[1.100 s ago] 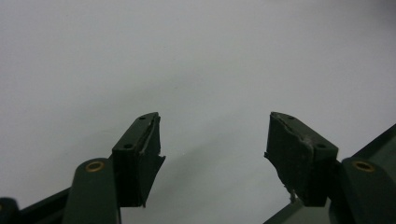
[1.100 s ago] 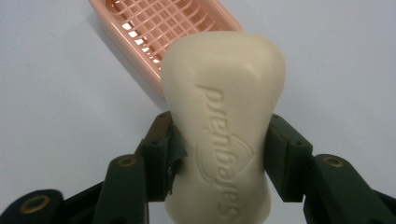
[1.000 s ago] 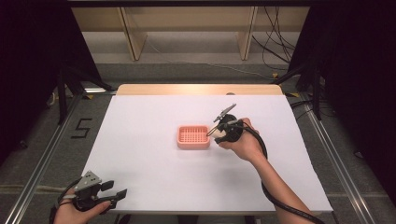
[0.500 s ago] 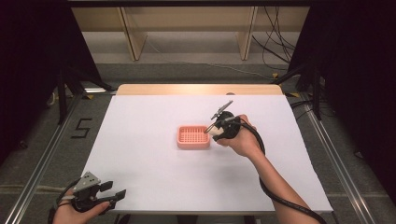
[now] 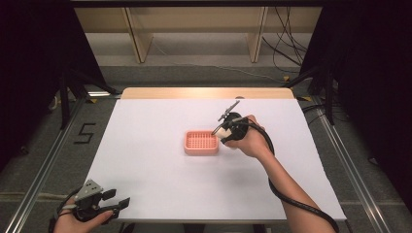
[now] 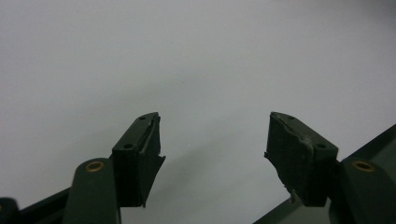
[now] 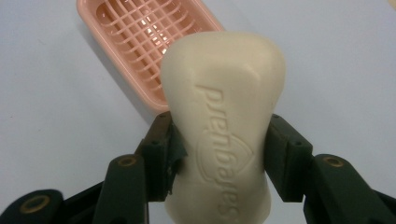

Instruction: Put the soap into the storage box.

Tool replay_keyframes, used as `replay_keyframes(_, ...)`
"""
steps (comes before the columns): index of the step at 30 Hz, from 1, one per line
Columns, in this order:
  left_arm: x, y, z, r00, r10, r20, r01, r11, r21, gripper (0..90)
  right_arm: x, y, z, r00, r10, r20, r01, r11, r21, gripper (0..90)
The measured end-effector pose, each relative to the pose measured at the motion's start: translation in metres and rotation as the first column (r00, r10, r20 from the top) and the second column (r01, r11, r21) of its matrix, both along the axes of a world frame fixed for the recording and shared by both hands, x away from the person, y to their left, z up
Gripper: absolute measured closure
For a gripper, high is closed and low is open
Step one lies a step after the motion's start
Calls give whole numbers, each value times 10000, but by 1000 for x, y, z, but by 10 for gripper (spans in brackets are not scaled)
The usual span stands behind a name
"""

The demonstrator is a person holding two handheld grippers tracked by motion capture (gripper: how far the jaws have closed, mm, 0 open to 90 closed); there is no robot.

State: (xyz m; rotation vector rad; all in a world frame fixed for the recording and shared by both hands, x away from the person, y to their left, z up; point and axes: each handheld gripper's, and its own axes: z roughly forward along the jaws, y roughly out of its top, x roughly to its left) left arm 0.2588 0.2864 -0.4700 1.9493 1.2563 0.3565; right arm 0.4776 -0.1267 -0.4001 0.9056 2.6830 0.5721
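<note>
1. My right claw (image 7: 219,144) holds a bar of soap (image 7: 224,116). The two black jaws squeeze it on both sides, at its thin middle.
2. The soap is cream colored. It has letters pressed into its front. The fat end sticks out past the jaws.
3. From the high view, my right claw (image 5: 222,132) is up over the white table (image 5: 145,160), just beside the right end of the pink soap dish (image 5: 201,142).
4. In the right gripper view the soap dish (image 7: 135,42) lies on the table behind the soap. It has a grid of little holes in its bottom. The soap covers part of its near end, and I cannot tell if they touch.
5. My right hand (image 5: 248,141) is wrapped around the claw, and a black cable runs back along my arm.
6. My left claw (image 5: 114,206) is far away, at the near left corner of the table. My left hand (image 5: 77,221) holds it there.
7. In the left gripper view my left claw (image 6: 212,144) has its jaws wide apart, with just white table between them.
</note>
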Motion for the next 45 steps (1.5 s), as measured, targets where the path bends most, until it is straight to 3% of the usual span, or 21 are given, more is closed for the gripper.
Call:
replay_keyframes(4,0,0,0,10000,-24,61,24,10000,5,347,3,3,1,10000,-50,-24,50,10000,-26,505)
replay_keyframes(16,0,1,1,10000,27,25,-27,10000,-7,348,13,22,6,9986,529,57,-528,9986,-98,505)
replay_keyframes(20,0,0,0,9998,118,147,-117,9999,-32,348,17,31,4,9974,722,62,-721,9974,-91,505)
replay_keyframes(37,0,1,1,10000,57,2,-57,10000,-42,348,29,59,-2,9925,1218,-116,-1219,9925,-26,505)
replay_keyframes(45,0,1,1,10000,68,27,-67,9999,-105,348,32,69,-8,9919,1233,-290,-1234,9923,-36,505)
